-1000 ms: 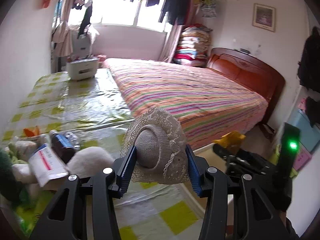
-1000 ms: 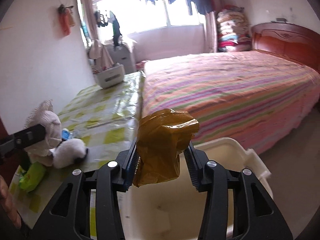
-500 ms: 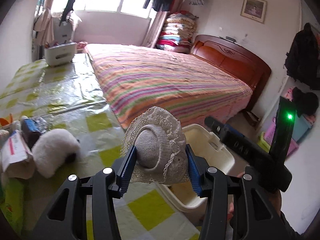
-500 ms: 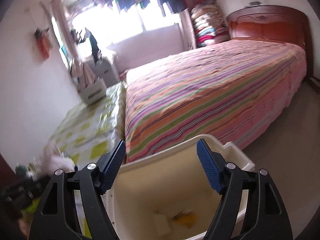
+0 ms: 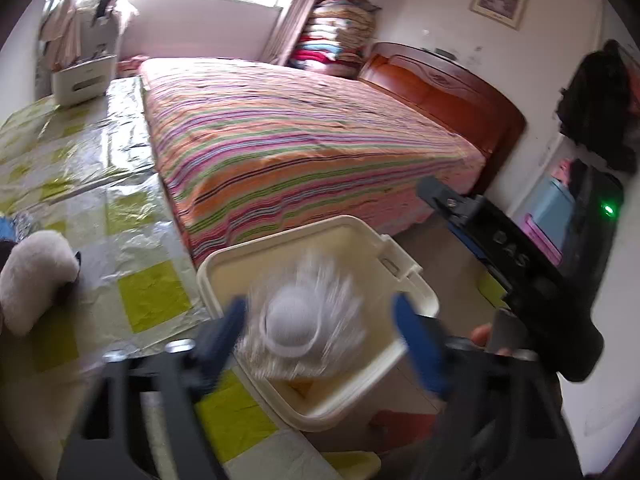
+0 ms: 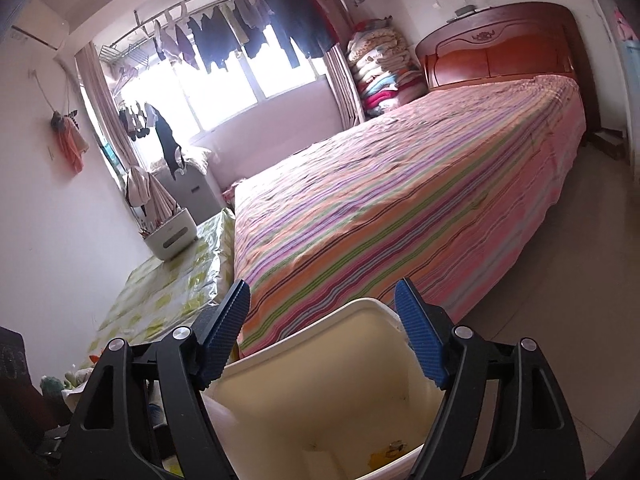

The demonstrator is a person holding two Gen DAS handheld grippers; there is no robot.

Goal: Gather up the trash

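In the left wrist view my left gripper (image 5: 320, 332) is blurred and hangs over the cream trash bin (image 5: 404, 268). Its jaws are opening. The grey lace-edged pad (image 5: 296, 320) sits loose between them, streaked with motion, and the blue pads do not touch it. My right gripper (image 5: 434, 194) reaches in from the right above the bin, with a green light on its body. In the right wrist view the right gripper (image 6: 322, 320) is open and empty over the bin's rim (image 6: 360, 304). A yellow-brown scrap (image 6: 384, 456) lies on the bin's bottom.
The striped bed (image 5: 312, 140) stands just behind the bin. To the left is a table under a yellow-checked plastic cover (image 5: 152, 292), with a white plush thing (image 5: 32, 276) near its front and a white box (image 5: 80, 82) at the far end. Bare floor (image 6: 580, 260) lies to the right.
My left gripper has come over the bin, tipped down and opened, and the lace-edged pad has come free. My right gripper dropped the brown wrapper, opened and rolled.
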